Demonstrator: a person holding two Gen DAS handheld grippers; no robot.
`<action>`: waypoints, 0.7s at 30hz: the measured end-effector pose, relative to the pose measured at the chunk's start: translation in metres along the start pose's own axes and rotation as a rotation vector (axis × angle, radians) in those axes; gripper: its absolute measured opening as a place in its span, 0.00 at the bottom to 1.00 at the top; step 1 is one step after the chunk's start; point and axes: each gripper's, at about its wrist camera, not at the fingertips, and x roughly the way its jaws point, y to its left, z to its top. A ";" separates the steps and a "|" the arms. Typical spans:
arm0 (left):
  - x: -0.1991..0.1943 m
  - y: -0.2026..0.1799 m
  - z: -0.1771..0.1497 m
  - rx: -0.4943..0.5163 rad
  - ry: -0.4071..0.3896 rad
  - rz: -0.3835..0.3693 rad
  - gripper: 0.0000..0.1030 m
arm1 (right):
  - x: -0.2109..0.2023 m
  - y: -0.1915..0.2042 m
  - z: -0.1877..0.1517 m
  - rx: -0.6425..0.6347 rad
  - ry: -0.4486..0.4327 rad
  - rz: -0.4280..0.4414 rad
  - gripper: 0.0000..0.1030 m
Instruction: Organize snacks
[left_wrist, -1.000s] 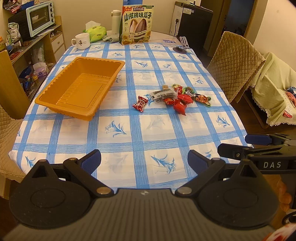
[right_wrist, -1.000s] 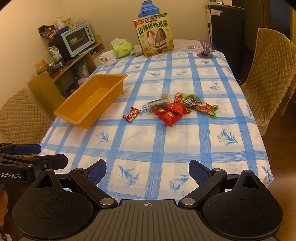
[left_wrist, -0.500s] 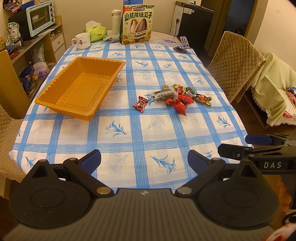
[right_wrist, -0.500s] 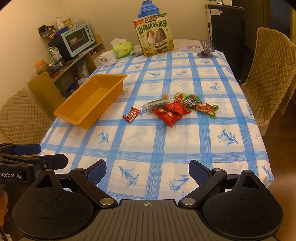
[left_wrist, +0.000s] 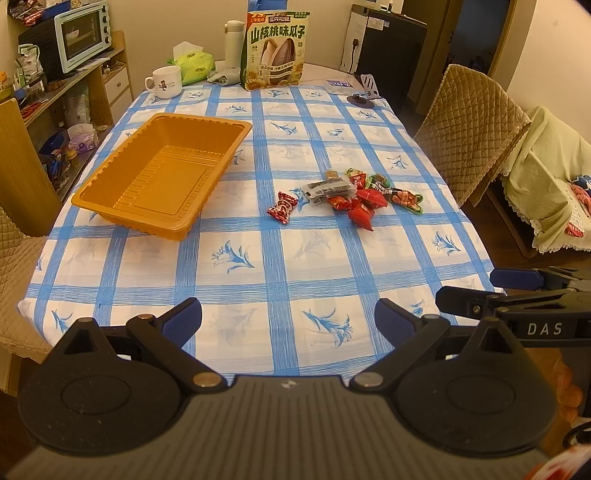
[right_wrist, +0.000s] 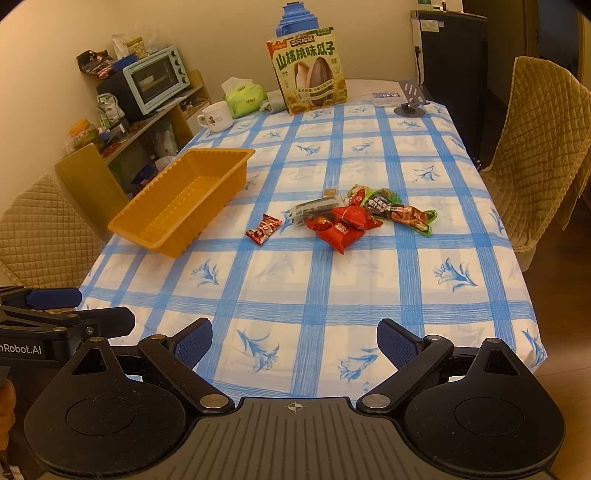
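Because both hand-held grippers hover at the near edge of the table (left_wrist: 258, 280), every snack lies well ahead of them, out past the middle of the blue-checked cloth. The left hand-held gripper (left_wrist: 288, 319) has its jaws spread wide and holds nothing; the right hand-held gripper (right_wrist: 294, 338) is likewise wide apart and empty. A single red candy (right_wrist: 263, 229) lies apart, its long axis slanting up to the right, between the orange tray (right_wrist: 177, 206) and the snack pile (right_wrist: 360, 218). From the left camera the candy (left_wrist: 282, 207) sits almost straight ahead, so the left hand seems the nearer one for it, while the pile (left_wrist: 364, 195) lies ahead and right, closer to the right hand's line. The tray (left_wrist: 162, 177), empty, stands ahead and left, its long axis running away toward the far end. Wrappers in the pile overlap, so their count and lower pieces are hard to make out, and each gripper shows only partly in the other's view.
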 end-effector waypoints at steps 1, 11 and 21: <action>0.000 0.000 0.000 0.000 0.000 0.000 0.97 | 0.000 0.000 0.000 0.001 0.000 0.000 0.92; -0.001 0.001 0.000 -0.001 0.001 0.001 0.97 | 0.001 0.001 0.001 0.001 0.000 0.000 0.93; -0.002 0.001 0.000 0.000 0.000 -0.001 0.97 | 0.004 0.000 0.003 0.002 -0.001 -0.001 0.93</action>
